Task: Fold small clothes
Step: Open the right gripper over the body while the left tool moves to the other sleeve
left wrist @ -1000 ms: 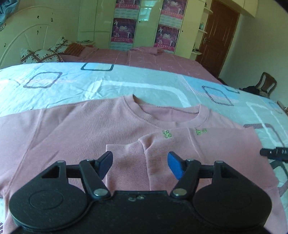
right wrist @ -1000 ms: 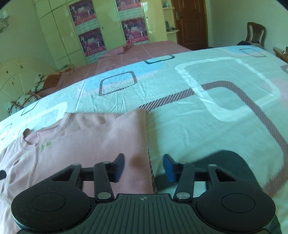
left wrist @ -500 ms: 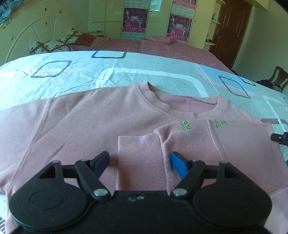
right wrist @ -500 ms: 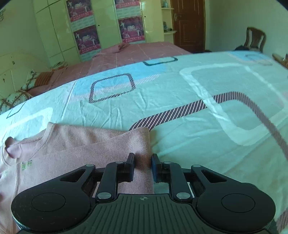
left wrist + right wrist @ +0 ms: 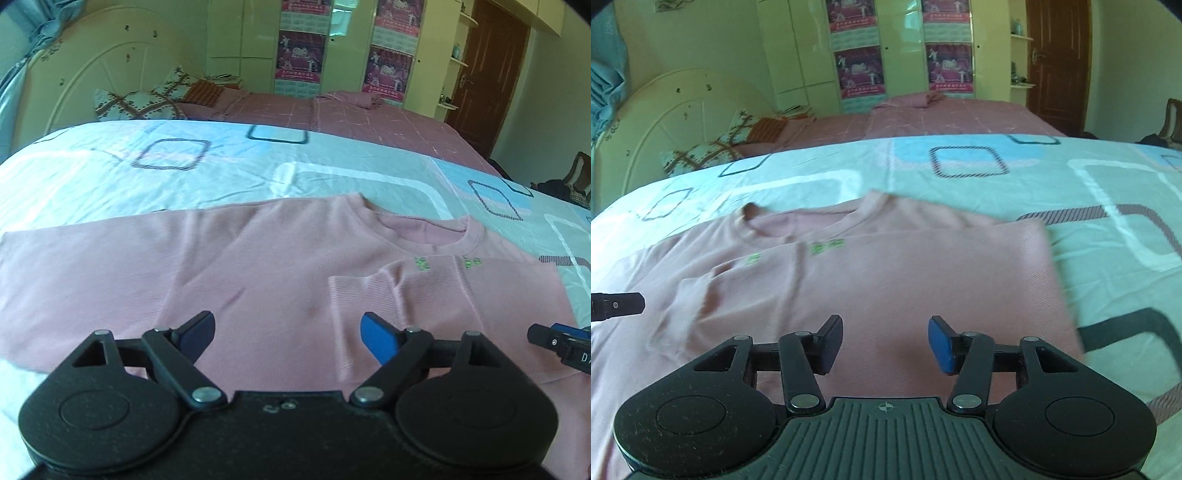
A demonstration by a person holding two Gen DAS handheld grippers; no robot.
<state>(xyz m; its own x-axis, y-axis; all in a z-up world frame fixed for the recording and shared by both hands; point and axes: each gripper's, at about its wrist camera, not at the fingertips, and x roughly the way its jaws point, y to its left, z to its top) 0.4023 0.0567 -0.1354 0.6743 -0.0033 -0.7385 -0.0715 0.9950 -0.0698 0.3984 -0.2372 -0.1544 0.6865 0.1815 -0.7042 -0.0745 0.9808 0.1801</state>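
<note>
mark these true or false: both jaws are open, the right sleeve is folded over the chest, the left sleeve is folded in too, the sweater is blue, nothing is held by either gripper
1. Both sets of jaws are open: true. The left gripper and right gripper each stand spread wide.
2. The right sleeve is folded over the chest: true.
3. The left sleeve is folded in too: false. It lies stretched out flat on the bedsheet.
4. The sweater is blue: false. It is pink with small green marks under the collar.
5. Neither gripper holds anything: true. Both hover above the fabric with nothing between the jaws.
</note>
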